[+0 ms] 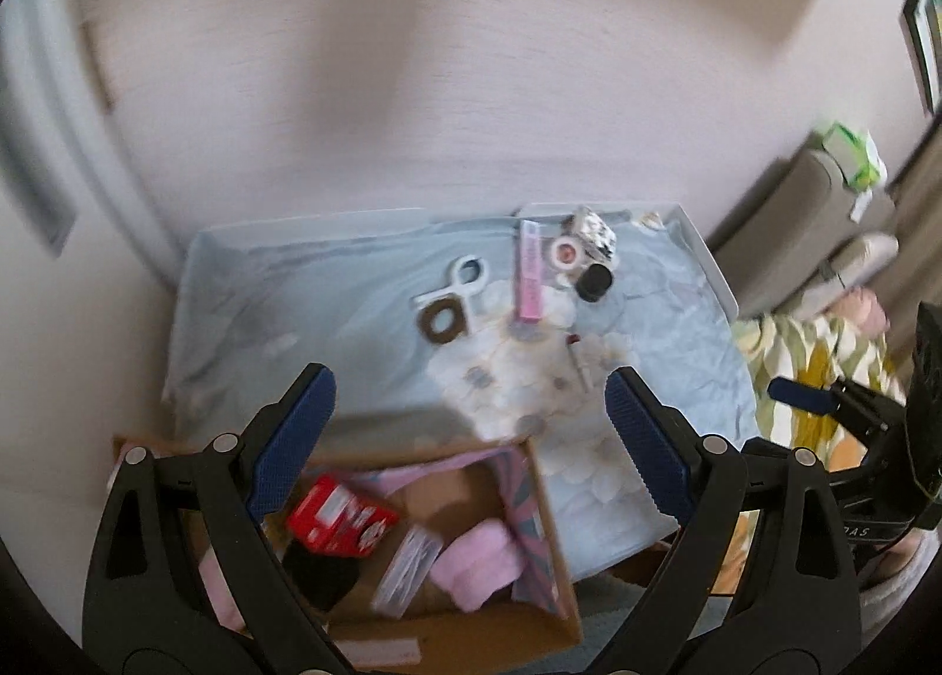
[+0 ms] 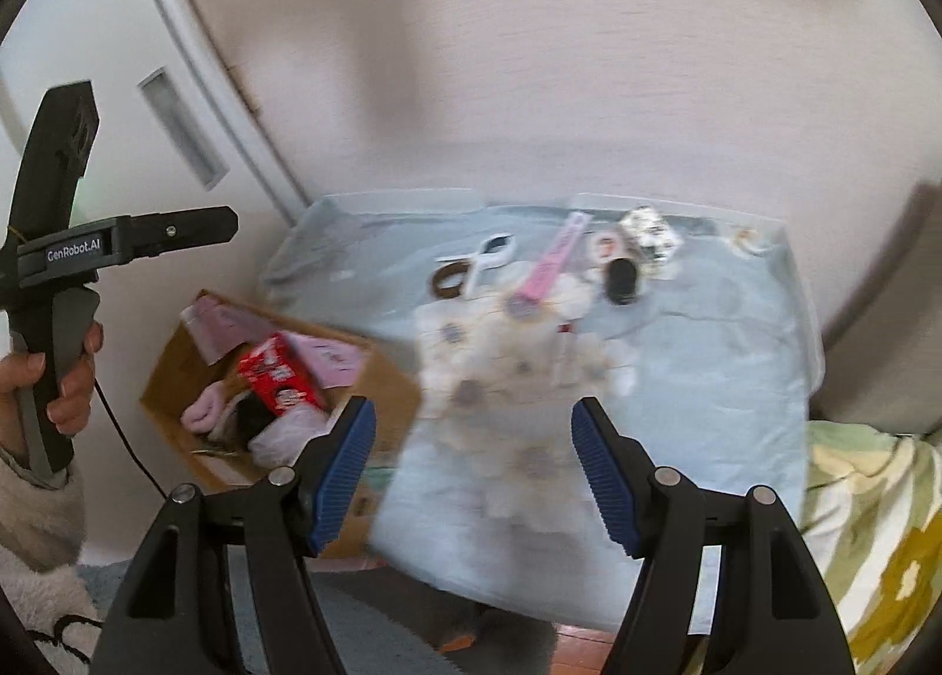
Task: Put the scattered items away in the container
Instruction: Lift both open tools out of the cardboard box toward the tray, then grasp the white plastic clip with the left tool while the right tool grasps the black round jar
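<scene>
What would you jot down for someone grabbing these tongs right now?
Left tongs: open, empty, above the box.
Right tongs: open, empty, above the blue cloth.
Done: red carton, pink roll and clear packet lie in the box.
Left on the cloth: scissors, brown ring, pink tube, black cap, round compact, a patterned item. Views are blurred.

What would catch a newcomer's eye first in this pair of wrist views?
Probably the open cardboard box beside the table's near left corner, already holding a red carton and pink cloth. Next, the small clutter at the far side of the light blue tabletop: white scissors, a pink tube and a black cap. Both the left gripper and the right gripper hang open and empty in the foreground.
</scene>
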Tool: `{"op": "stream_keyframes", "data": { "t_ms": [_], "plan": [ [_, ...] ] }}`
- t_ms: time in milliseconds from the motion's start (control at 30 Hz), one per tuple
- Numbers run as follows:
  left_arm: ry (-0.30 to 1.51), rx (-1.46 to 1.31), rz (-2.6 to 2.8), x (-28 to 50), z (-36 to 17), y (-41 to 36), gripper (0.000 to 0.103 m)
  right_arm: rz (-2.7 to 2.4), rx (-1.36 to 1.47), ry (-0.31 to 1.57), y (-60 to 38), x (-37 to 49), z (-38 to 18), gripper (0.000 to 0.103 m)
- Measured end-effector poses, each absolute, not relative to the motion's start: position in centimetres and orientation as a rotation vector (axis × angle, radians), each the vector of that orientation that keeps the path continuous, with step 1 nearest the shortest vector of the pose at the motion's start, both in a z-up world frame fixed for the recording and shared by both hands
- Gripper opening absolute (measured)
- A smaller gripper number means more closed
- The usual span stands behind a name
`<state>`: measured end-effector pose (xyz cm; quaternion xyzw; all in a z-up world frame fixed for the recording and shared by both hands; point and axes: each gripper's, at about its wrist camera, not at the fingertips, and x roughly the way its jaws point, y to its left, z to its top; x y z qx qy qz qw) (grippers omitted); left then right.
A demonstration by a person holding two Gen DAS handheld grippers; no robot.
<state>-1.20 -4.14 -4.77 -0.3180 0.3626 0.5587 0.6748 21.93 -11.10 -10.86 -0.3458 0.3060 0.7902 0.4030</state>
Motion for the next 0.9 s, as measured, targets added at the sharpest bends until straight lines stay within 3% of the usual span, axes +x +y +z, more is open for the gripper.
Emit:
{"op": "stream_keyframes", "data": {
  "t_ms": [367, 633, 700, 900],
  "plan": [
    [1.118, -0.666, 1.166, 3.6, -12.8, 7.3, 0.093, 1.889, -0.957, 0.805, -4.5, 24.9, -13.2, 0.065],
    [1.185, -0.853, 1.134, 2.6, -21.8, 12.9, 0.089, 1.832, -1.046, 0.804, 2.3, 24.3, -18.9, 0.065],
    [1.182, -0.899, 1.127, 2.2, -23.1, 13.4, 0.084, 1.813, -1.054, 0.826, 3.9, 24.3, -20.9, 0.065],
    [1.138, -0.916, 1.146, 1.5, -24.2, 14.1, 0.084, 1.813, -1.031, 0.856, 6.4, 24.0, -23.6, 0.065]
  ]
}}
